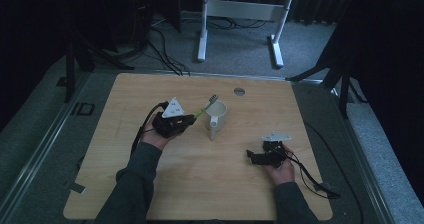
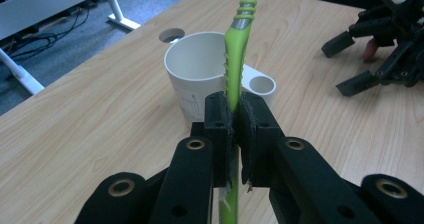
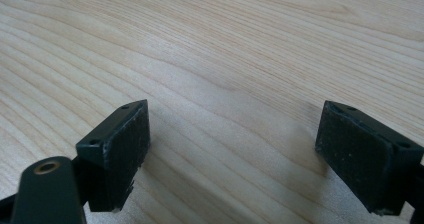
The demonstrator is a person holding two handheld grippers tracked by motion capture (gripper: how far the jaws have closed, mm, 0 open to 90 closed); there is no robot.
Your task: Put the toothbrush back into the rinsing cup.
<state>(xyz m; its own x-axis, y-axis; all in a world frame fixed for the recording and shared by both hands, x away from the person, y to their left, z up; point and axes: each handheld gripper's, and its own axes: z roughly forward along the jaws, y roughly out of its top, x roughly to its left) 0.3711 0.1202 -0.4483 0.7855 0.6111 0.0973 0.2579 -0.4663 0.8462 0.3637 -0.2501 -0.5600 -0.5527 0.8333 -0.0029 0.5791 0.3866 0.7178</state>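
Clamping the green plastic toothbrush (image 2: pixel 236 59) mid-handle, the left tongs (image 1: pixel 191 119) angle its long axis, bristles up, toward the white ceramic mug (image 1: pixel 216 116) just beside, while the right tongs (image 1: pixel 251 156) rest wide open, empty, on the wooden bench (image 1: pixel 200 184).

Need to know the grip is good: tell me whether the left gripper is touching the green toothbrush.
Touching. The left gripper view shows the left gripper with both pads pressed against the green toothbrush handle, no gap between them.
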